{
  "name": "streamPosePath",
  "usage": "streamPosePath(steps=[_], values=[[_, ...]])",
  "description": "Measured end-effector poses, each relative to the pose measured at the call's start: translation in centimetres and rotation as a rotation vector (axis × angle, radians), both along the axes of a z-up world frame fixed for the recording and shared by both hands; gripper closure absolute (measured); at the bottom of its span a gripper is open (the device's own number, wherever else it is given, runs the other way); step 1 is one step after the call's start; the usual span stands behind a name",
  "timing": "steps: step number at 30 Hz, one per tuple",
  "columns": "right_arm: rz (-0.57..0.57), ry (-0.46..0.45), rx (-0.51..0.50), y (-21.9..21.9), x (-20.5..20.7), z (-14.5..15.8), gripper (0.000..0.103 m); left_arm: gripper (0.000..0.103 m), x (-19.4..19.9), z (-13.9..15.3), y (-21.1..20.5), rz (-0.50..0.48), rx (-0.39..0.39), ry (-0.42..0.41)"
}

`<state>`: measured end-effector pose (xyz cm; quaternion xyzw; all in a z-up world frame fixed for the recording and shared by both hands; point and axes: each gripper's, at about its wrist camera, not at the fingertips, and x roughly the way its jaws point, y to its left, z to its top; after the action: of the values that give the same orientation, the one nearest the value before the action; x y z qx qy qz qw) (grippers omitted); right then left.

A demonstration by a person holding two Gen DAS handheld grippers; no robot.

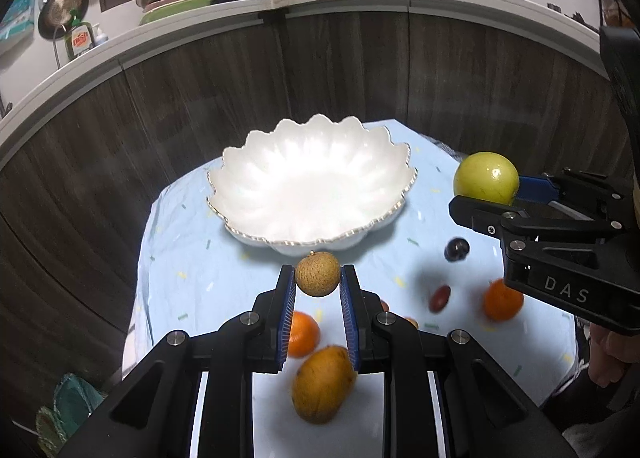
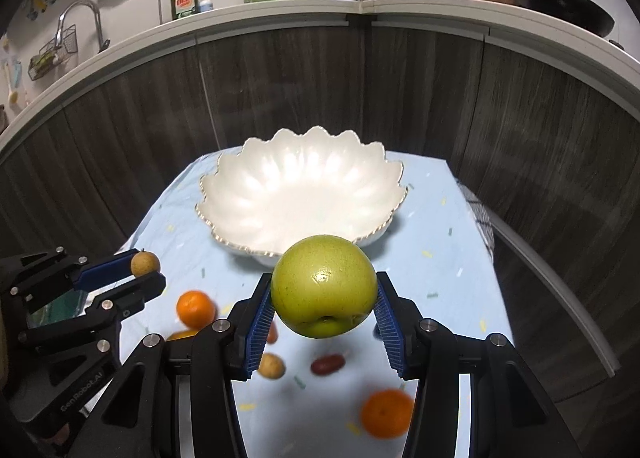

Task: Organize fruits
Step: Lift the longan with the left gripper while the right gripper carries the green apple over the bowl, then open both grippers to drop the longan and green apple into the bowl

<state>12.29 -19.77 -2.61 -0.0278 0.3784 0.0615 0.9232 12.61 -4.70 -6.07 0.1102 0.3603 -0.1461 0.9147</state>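
My left gripper [image 1: 318, 282] and right gripper [image 2: 324, 298] are both matte black linkages ending in 2 fingers faced with ribbed blue pads [image 1: 285, 318]. Round silver screws [image 1: 177, 338] dot every joint. I read white "DAS" lettering [image 1: 567, 289] on the right body and "GenRobot.AI" [image 2: 82, 392] on the left.

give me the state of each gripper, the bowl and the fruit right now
left gripper: shut on longan
right gripper: shut on green apple
white bowl: upright, empty
oranges: loose on cloth
mango: lying on cloth
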Motion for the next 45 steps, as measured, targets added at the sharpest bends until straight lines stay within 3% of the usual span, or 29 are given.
streamPosePath(steps=[19,30,45], values=[[-0.014,-0.014,0.006,-0.2,6.9,0.9,0.054,0.08,8.9,0.5,1.1,0.065,-0.036,0.026],[-0.039,0.061,0.053,-0.2,10.1,-0.9,0.054,0.08,12.9,-0.9,1.1,0.088,-0.048,0.101],[-0.038,0.164,0.05,0.2,12.3,-3.6,0.054,0.08,14.4,-3.4,1.4,0.102,-0.051,0.193]])
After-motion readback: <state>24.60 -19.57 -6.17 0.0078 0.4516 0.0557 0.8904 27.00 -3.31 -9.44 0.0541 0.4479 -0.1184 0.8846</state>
